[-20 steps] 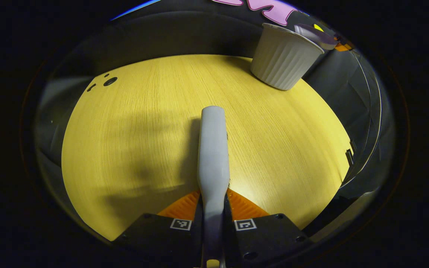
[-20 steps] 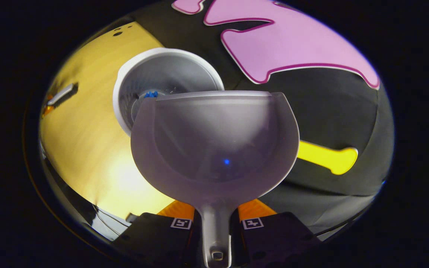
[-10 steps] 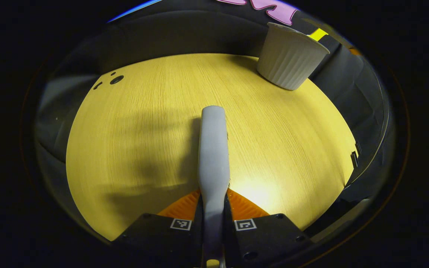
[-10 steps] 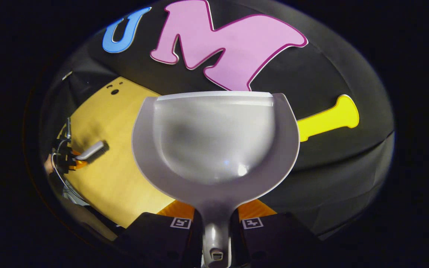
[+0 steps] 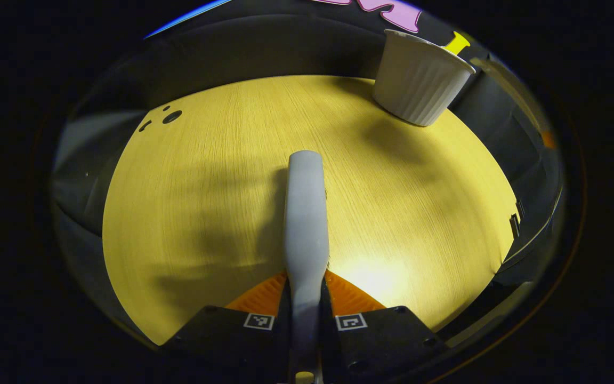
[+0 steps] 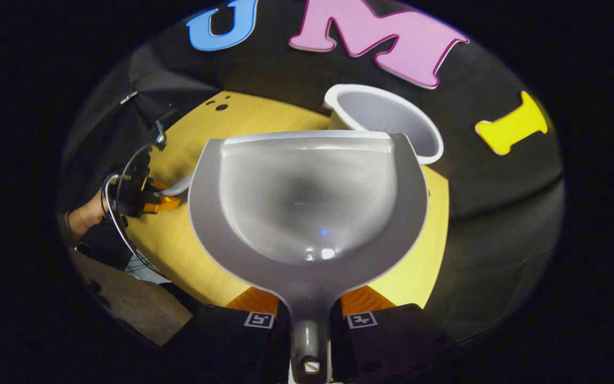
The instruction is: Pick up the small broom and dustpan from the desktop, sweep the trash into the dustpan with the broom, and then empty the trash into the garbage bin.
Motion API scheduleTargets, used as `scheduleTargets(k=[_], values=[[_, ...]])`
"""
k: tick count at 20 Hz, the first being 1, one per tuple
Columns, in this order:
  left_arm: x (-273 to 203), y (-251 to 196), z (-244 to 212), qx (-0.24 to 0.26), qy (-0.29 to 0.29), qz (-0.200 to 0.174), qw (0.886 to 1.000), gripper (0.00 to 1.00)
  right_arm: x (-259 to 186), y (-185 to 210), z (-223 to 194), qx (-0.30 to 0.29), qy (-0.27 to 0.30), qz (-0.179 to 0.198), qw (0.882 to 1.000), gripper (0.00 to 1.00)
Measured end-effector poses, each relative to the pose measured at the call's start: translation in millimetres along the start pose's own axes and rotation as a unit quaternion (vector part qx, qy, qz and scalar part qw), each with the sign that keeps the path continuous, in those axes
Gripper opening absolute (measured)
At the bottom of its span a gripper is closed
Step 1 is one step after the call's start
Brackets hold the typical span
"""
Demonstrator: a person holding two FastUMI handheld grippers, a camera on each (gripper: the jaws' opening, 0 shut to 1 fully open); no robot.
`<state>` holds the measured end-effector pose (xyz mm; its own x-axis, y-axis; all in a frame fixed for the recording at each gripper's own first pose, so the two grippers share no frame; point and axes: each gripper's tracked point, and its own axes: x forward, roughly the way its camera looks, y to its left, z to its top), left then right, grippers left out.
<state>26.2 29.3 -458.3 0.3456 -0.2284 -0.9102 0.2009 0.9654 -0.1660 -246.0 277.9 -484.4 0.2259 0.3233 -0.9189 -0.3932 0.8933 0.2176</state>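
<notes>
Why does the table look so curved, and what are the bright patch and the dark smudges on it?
In the left gripper view the fisheye lens bows the desktop into a dome; a bright glare spot sits beside the broom, and soft shadows fall left of the broom and near the garbage bin. In the right gripper view the dustpan carries small shiny highlights, and the booth around it is dim.

A recording booth set up for a household chore, not a lived-in room.

From my remote seat I see black cloth draped all around as the wall, closing in a single light wood-grain table. On that table stands a white ribbed garbage bin, near the cloth at the far edge. A cabled handheld rig held by a person's hand at the table's side marks it as a data-collection setup.
</notes>
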Motion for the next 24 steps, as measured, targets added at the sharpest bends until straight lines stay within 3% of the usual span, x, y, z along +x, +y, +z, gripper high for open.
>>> scheduleTargets(k=[1, 2, 4, 7, 8, 12, 14, 15, 16, 21, 23, 24], values=[[-0.5, 0.6, 0.2, 0.001, 0.001, 0.003, 1.0, 0.28, 12.6, 11.0, -13.1, -0.005, 0.012, 0.007, 1.0, 0.39], [0.0, 1.0, 0.6, 0.002, 0.001, 0.005, 1.0, 0.27, 24.2, 16.3, -24.5, -0.009, 0.023, 0.009, 1.0, 0.3], [-1.0, 2.0, 0.1, 0.004, 0.003, 0.01, 1.0, 0.31, 51.4, 30.5, -44.0, -0.01, 0.045, 0.01, 0.999, 0.35], [-0.7, 3.0, -0.9, 0.009, 0.008, 0.018, 1.0, 0.28, 88.8, 55.3, -61.0, 0.003, 0.063, 0.025, 0.998, 0.39], [-0.5, 3.4, -2.2, 0.01, 0.011, 0.02, 1.0, 0.31, 100.5, 62.0, -66.2, 0.008, 0.068, 0.028, 0.997, 0.34], [-1.0, 3.9, -5.6, 0.01, 0.02, 0.031, 0.999, 0.25, 137.7, 69.0, -81.6, 0.019, 0.078, 0.018, 0.997, 0.34], [-1.1, 5.2, -6.4, 0.01, 0.021, 0.038, 0.999, 0.28, 149.2, 68.4, -86.3, 0.02, 0.082, 0.012, 0.996, 0.34], [-2.6, 4.6, -7.0, 0.012, 0.024, 0.041, 0.999, 0.31, 154.0, 68.2, -88.8, 0.021, 0.085, 0.009, 0.996, 0.39], [-2.5, 5.2, -8.0, 0.015, 0.027, 0.041, 0.999, 0.29, 157.3, 69.1, -90.8, 0.023, 0.087, 0.009, 0.996, 0.35], [-3.3, 6.4, -5.4, 0.033, 0.024, 0.045, 0.998, 0.3, 162.7, 76.0, -94.1, 0.038, 0.095, 0.027, 0.994, 0.36], [-4.9, 5.1, -0.1, 0.043, 0.019, 0.047, 0.998, 0.41, 164.0, 77.9, -95.1, 0.042, 0.097, 0.04, 0.994, 0.37], [-5.9, 2.3, -1.8, 0.045, 0.018, 0.047, 0.998, 0.55, 164.5, 77.8, -95.6, 0.043, 0.091, 0.042, 0.994, 0.37]])
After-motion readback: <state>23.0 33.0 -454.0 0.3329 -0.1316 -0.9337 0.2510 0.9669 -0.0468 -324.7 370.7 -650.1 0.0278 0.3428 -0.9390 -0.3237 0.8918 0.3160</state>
